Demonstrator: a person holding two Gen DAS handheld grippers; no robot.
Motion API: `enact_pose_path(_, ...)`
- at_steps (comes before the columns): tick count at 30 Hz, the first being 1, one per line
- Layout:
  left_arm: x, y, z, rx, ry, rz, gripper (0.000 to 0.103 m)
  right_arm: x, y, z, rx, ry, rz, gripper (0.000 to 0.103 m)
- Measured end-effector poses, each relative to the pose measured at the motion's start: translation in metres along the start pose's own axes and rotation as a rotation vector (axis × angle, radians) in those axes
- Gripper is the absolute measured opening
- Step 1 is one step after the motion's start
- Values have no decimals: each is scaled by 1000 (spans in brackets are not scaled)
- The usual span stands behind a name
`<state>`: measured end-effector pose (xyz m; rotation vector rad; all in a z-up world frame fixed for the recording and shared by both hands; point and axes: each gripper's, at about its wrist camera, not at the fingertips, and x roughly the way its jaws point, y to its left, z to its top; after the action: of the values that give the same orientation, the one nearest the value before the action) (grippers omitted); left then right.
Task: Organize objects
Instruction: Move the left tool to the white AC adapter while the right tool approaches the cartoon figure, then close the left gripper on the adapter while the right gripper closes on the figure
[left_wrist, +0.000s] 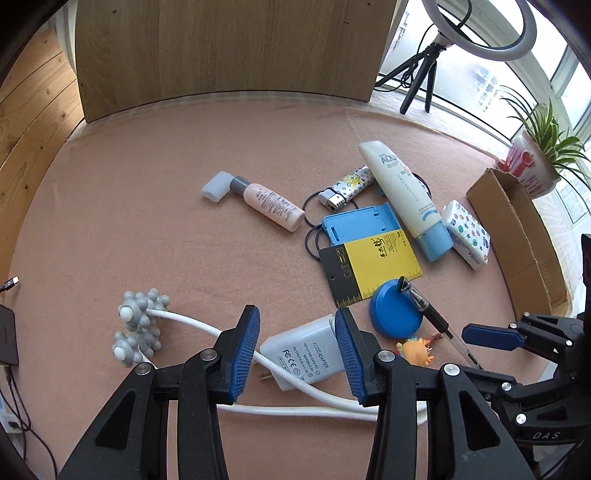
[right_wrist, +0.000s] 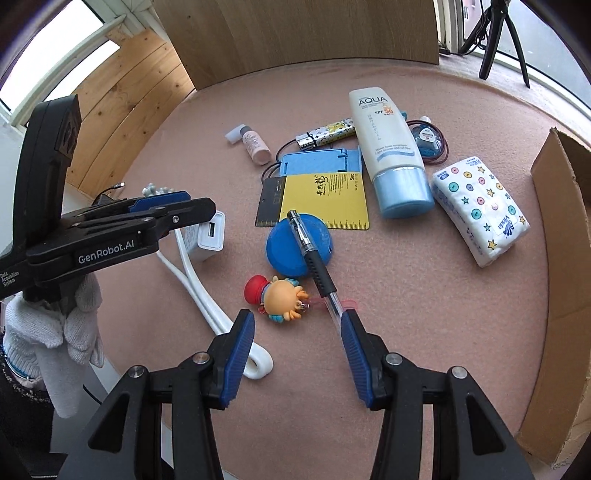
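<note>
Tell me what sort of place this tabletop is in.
Probably a home room or sunroom used for recording: a pink felt-covered table strewn with toiletries like the white sunscreen tube, a green potted plant beside bright windows, and a white ring light on a black tripod.

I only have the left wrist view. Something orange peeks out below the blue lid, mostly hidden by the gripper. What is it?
Observer: A small orange toy with a red cap, lying beside the pen.
Operator: Is the right gripper holding anything?
Observer: No. The right gripper is open and empty; the pen's clear end lies near one fingertip.
Operator: Anything behind the sunscreen tube?
Observer: A small blue item ringed by a dark red band, beside the sunscreen tube.
</note>
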<state>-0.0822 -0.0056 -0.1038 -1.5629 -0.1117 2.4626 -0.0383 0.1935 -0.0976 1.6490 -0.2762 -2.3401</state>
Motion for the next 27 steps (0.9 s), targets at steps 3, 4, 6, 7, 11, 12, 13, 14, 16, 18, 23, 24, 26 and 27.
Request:
enact_pose_path(3,-2,-9,-12,9,10,-18,46,6,7,6,-27,3,-19,45)
enact_pose_path(4,-1,-13,-15,17,16,-24,46,9,7,9,-29,5,-24,45)
enact_pose_path(6,2,-22,-22,32,25,-33,46,14,4,15,-25,8,-10,45)
enact_pose_path(7,3,-26,-24,37,28,-37,46,12,3,15,-25,6,-10,45)
enact_pose_path(11,5,-38,-31,65,24,-36,46,11,-7,17,21,17,37,42)
enact_pose_path(12,5,-39,-32,75,24,-33,46,11,-7,19,32,13,57,42)
enact_pose_path(13,6,-41,-33,84,29,-30,46,10,-8,18,32,11,60,42)
enact_pose_path(14,7,-41,-33,87,32,-27,46,11,-9,18,25,12,46,41)
enact_pose_path(16,10,-38,-33,86,38,-22,46,14,-11,17,32,22,44,39)
enact_pose_path(18,16,-33,-32,83,50,3,46,12,-11,17,48,15,70,37)
enact_pose_path(23,19,-21,-36,87,63,42,46,9,1,15,16,6,116,37)
enact_pose_path(24,17,-17,-37,82,64,40,46,9,2,14,11,12,119,37)
enact_pose_path(26,16,-12,-38,80,64,44,46,15,4,14,10,26,128,37)
enact_pose_path(27,15,-10,-38,80,64,45,46,18,4,13,12,36,131,37)
